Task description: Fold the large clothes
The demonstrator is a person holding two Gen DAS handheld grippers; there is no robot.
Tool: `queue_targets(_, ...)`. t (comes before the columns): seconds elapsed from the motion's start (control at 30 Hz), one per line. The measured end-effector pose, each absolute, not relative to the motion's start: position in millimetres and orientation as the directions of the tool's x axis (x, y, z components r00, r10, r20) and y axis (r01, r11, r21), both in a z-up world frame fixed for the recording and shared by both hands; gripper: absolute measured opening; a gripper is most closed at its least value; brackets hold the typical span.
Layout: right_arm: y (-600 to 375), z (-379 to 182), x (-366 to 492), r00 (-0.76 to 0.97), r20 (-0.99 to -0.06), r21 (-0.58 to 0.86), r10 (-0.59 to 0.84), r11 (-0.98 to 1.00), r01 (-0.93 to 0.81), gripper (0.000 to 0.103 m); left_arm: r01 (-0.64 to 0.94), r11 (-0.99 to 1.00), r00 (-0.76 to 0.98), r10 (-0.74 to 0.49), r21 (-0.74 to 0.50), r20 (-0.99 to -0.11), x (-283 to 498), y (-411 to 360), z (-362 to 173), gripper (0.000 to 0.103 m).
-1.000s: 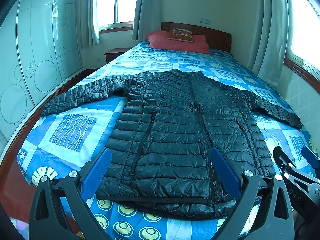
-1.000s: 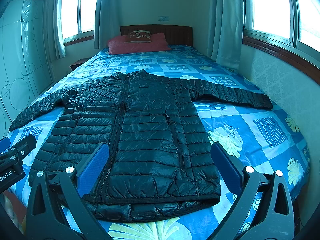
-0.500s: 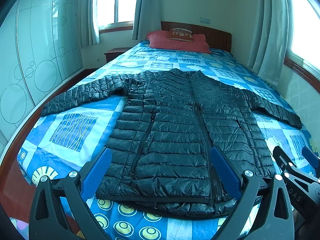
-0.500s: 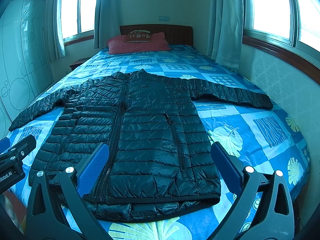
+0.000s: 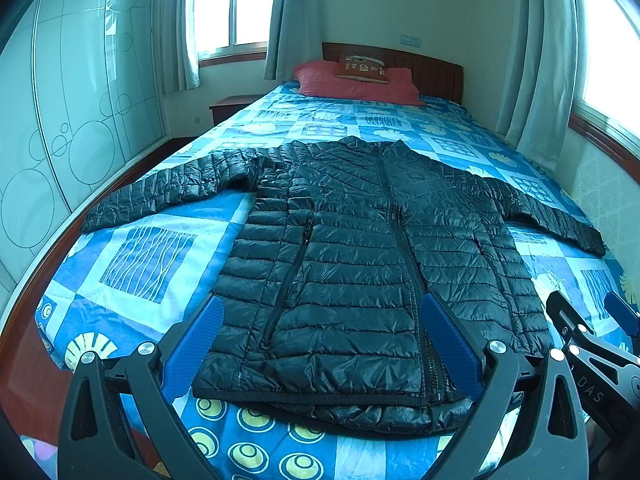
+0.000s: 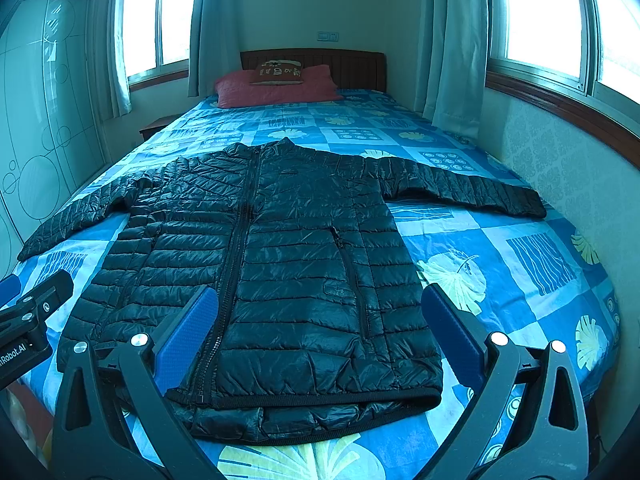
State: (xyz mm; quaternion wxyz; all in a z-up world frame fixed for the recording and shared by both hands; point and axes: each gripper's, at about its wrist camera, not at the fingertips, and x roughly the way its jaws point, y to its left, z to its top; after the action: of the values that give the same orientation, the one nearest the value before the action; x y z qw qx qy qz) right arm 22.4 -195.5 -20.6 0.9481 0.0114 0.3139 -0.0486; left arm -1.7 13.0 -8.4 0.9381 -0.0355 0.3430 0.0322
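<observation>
On the bed (image 5: 152, 264), in the left wrist view, a black puffer jacket (image 5: 360, 272) is being shown laid flat, zipped, sleeves spread; the left claw (image 5: 322, 336) is being held apart above its hem, empty. In the right wrist view, the right claw (image 6: 320, 328) is likewise being held apart over the jacket (image 6: 288, 264), gripping nothing.
</observation>
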Motion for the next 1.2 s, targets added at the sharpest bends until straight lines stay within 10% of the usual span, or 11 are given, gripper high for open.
queue_targets(0.87,-246.5,-47.6,95.5,0.775,-0.631,0.185,0.038,0.977,0.103,0.101,-0.197,0.976,0.686,0.068,-0.094,-0.724,87.0,82.7,-41.9,0.098)
queue_targets(1.0,-296.4,-65.6,138.6,0.748,-0.662,0.271,0.049,0.946,0.178,0.072,-0.315,0.946,0.619,0.143,-0.077,-0.772,139.3,141.4,-73.8,0.098)
queue_targets(1.2,-402.7,-98.8,185.6,0.751,-0.660,0.427,0.033,0.838,0.339,0.071,-0.505,0.861,0.528,0.254,-0.059,-0.811,187.6,234.2,-118.8,0.098)
